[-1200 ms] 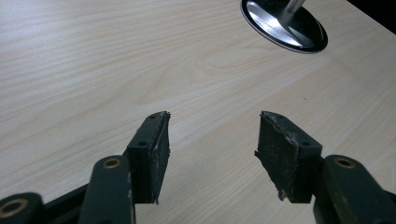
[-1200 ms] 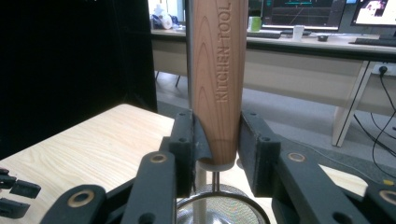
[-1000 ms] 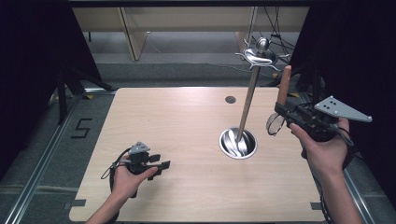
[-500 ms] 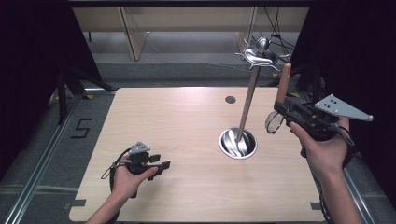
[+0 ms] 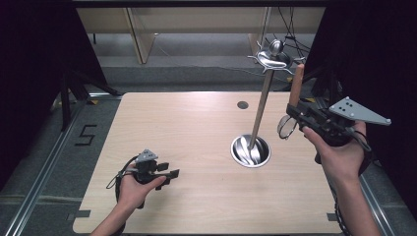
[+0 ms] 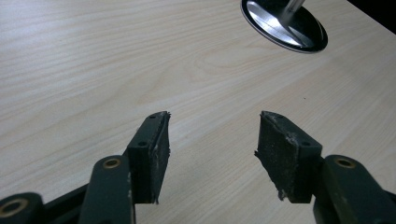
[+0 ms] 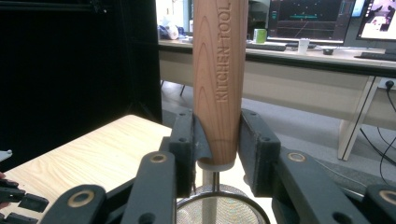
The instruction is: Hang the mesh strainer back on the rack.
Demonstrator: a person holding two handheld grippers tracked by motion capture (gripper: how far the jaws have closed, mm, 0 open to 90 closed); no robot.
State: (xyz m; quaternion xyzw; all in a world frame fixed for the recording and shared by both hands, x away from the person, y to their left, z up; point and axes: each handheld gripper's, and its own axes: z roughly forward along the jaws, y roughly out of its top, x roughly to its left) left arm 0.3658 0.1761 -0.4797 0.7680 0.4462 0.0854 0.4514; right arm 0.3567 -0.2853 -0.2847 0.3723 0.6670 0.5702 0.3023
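The strainer (image 7: 219, 70), a small mesh sieve on a wooden handle stamped "KITCHEN TOOL", stands upright in the air off the right edge of the tabletop (image 5: 196, 128), handle up and mesh ring hanging below. The right tongs (image 7: 218, 144) are clamped on the lower end of that handle, pads pressing both sides. Just left of it rises a steel utensil stand (image 5: 259, 118), its round base on the tabletop and hooks at the top. The left tongs (image 6: 212, 140) rest low near the front left, jaws apart and empty.
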